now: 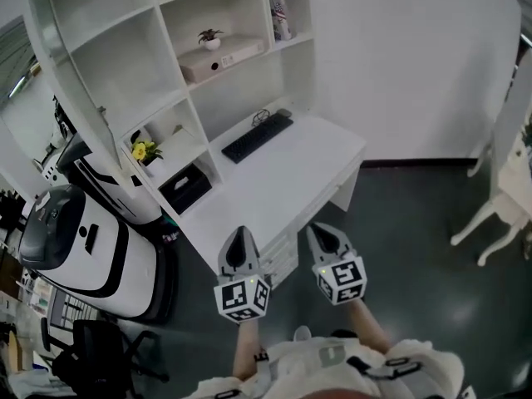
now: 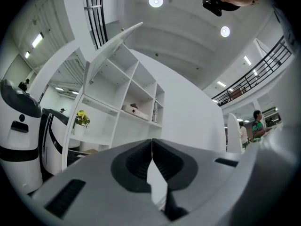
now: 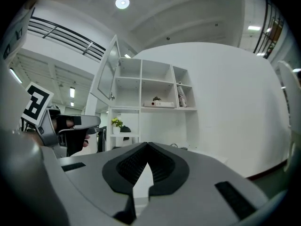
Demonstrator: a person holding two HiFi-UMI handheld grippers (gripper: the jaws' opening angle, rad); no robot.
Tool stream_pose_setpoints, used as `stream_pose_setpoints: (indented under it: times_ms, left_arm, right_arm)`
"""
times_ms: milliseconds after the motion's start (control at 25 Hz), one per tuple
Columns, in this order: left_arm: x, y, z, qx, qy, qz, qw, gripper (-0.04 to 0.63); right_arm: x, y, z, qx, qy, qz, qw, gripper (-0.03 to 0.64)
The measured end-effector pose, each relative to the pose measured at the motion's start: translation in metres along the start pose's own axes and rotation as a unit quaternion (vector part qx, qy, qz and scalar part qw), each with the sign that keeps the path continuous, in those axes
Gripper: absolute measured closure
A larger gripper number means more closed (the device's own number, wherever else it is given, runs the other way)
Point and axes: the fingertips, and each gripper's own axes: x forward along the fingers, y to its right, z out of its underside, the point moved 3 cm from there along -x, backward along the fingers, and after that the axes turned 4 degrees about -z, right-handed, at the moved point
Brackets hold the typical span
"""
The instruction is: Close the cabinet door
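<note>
- Pointing toward the table (image 1: 287, 177), the left tongs (image 1: 241, 233) have both jaws pressed together, with nothing between them.
- The right tongs (image 1: 321, 229) are likewise closed tip to tip and empty.
- Both tongs are held side by side, near each other but not touching, at the table's front edge.
- A keyboard (image 1: 258, 136) lies on the table near the back, with a cable coiled just behind it.
- A white shelf unit (image 1: 187, 36) stands on the left of the table.
- The cabinet door (image 1: 83, 90) hangs on the upper left of the shelf unit. It is swung wide open, and it is well apart from both tongs.
- One shelf carries a small plant (image 1: 210, 38) on a flat box (image 1: 220, 59).
- A lower compartment holds yellow flowers (image 1: 144, 150), and the one below it a black box (image 1: 184, 188).
- A white and black machine (image 1: 75, 239) stands on the floor to the left of the table.
</note>
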Motion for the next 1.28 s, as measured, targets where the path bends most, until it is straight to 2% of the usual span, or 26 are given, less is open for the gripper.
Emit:
stream_pose_setpoints:
  times_ms: [200,440,600,800,960,1280]
  left_arm:
    - [0.023,0.000,0.006,-0.006,-0.015,-0.033,0.9993,0.589]
    - [0.032,0.010,-0.002,0.012,0.006,-0.098,0.9951,0.589]
    - [0.030,0.013,-0.008,0.026,0.019,-0.140,0.9896,0.589]
    - [0.022,0.006,-0.005,0.026,0.016,-0.191,0.9811,0.589]
    - [0.016,0.001,-0.008,0.028,0.018,-0.212,0.9767,0.589]
    - [0.008,-0.001,-0.004,0.026,0.006,-0.211,0.9772,0.589]
  right_arm:
    - [0.024,0.022,-0.003,0.025,0.001,-0.033,0.999,0.612]
    - [0.050,0.019,-0.030,0.005,0.032,-0.132,0.991,0.612]
    - [0.060,0.018,-0.050,-0.007,0.059,-0.173,0.983,0.612]
    - [0.072,0.023,-0.055,-0.010,0.062,-0.191,0.980,0.612]
    - [0.073,0.021,-0.051,-0.013,0.061,-0.206,0.977,0.612]
    - [0.070,0.015,-0.046,-0.002,0.053,-0.212,0.976,0.612]
